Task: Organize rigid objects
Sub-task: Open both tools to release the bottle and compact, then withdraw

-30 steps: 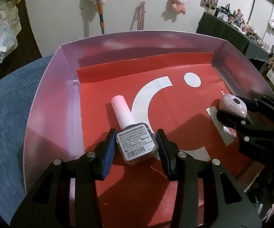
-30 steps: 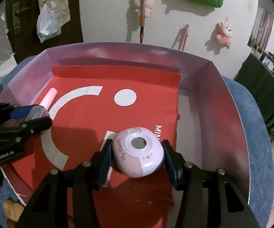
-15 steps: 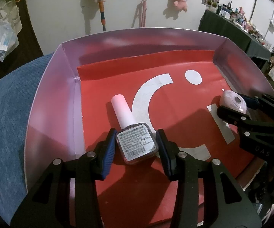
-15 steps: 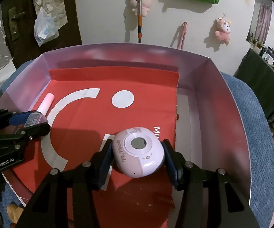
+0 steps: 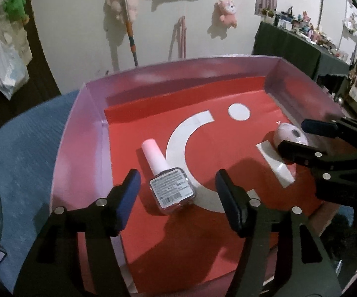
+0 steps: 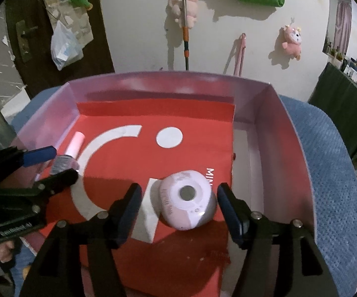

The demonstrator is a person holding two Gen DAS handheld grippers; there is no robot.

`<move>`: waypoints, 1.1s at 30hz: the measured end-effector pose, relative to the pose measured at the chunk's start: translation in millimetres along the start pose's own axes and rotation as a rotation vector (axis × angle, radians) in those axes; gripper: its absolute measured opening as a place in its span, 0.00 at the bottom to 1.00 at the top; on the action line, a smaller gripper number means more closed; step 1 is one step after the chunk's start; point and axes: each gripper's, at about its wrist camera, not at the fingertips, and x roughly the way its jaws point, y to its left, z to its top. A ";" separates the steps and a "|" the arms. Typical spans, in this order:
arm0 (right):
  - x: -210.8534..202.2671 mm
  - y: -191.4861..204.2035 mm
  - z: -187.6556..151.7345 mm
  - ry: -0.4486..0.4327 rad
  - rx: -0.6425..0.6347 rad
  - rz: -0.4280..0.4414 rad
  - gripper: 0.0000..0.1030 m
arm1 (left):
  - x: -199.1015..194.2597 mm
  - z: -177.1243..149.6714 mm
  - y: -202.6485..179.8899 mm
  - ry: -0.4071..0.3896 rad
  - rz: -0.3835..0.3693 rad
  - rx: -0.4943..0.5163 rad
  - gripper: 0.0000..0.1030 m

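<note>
A nail polish bottle with a pink cap lies on the red liner of a pink-walled box. My left gripper is open around the bottle, its pads apart from it. A round pink gadget with a grey centre rests on the liner at the right. My right gripper is open around it, not touching. The bottle also shows in the right wrist view, and the gadget in the left wrist view. The box wall shows there too.
The box sits on a blue textured cushion. The red liner has white shapes printed on it. Behind are a white wall with plush toys, a broom, and a dark table with clutter at right.
Both grippers have opened. The left let go of the nail polish bottle and the right let go of the pink gadget; both objects now lie on the liner.
</note>
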 end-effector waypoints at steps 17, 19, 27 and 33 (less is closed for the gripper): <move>-66.7 5.5 -18.2 -0.136 0.013 0.061 0.92 | -57.7 -8.1 -9.2 -0.156 0.016 0.003 0.80; -75.0 7.4 -22.2 -0.155 0.013 0.069 0.94 | -62.9 -12.1 -10.7 -0.164 0.016 0.003 0.84; -105.1 16.0 -43.2 -0.228 0.008 0.093 1.00 | -83.7 -31.9 -12.0 -0.195 -0.005 -0.026 0.97; -119.6 18.2 -60.7 -0.260 0.013 0.085 1.00 | -98.4 -47.8 -11.1 -0.212 -0.017 -0.054 1.00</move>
